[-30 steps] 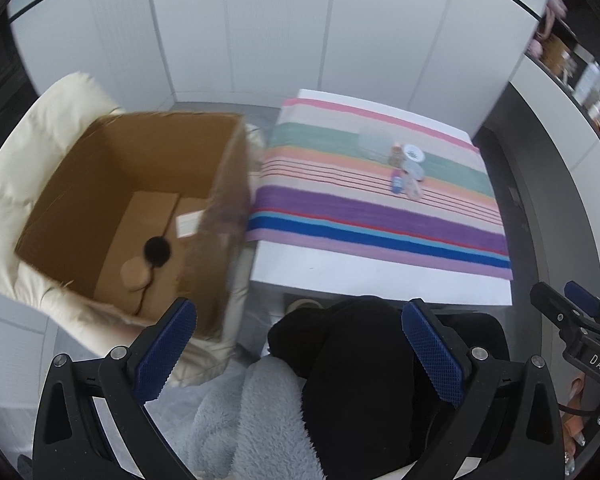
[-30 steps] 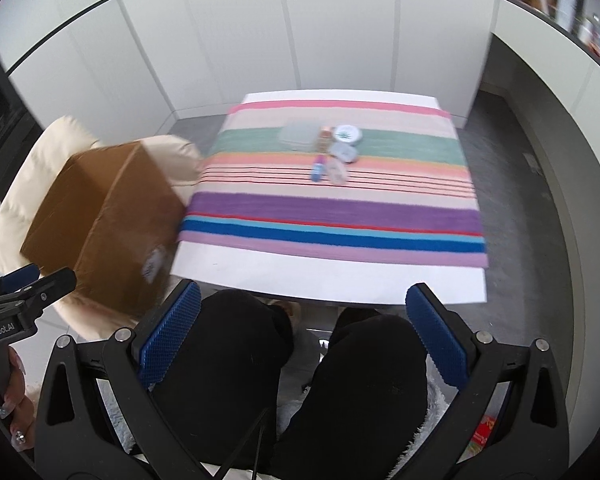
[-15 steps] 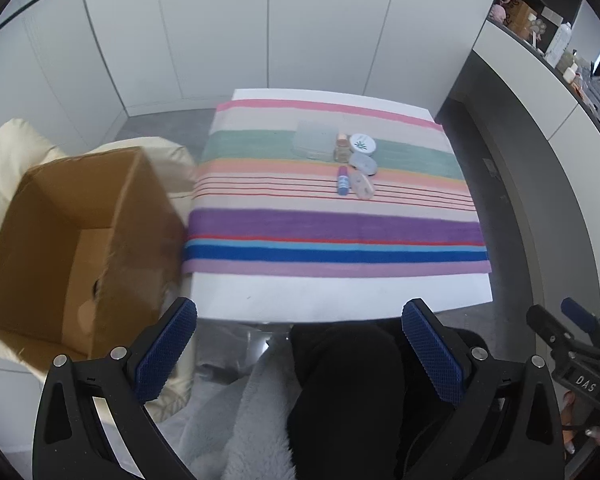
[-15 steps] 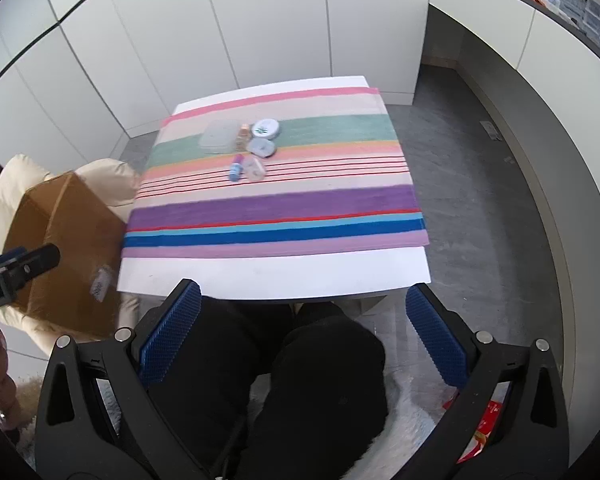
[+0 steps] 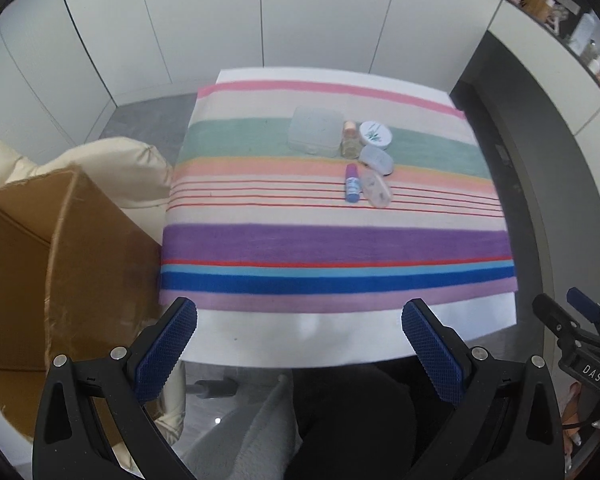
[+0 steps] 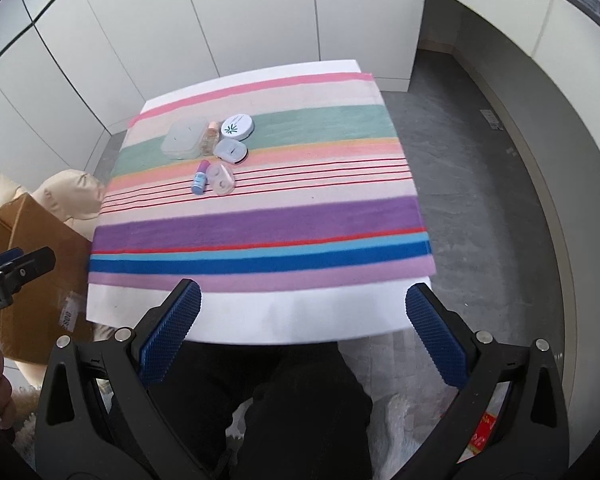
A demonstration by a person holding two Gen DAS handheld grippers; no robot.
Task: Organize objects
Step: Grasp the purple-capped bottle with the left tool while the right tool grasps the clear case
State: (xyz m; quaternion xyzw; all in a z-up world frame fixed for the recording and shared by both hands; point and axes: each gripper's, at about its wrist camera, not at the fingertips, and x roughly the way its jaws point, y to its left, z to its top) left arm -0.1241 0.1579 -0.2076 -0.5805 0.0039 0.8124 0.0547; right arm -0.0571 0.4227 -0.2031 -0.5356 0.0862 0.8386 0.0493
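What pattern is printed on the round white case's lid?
A green leaf sprig on the round white case, clearest in the right wrist view.

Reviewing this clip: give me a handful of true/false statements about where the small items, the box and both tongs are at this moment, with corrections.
1. Both the left tongs and right tongs are open and empty. True.
2. The round white tin sits inside the cardboard box. False: it lies on the striped cloth.
3. The blue-capped bottle lies beside the clear oval case. True.
4. The square translucent case is on the purple stripe. False: it is on the green stripe.
5. The cardboard box stands on the table. False: it rests on a cream chair beside it.
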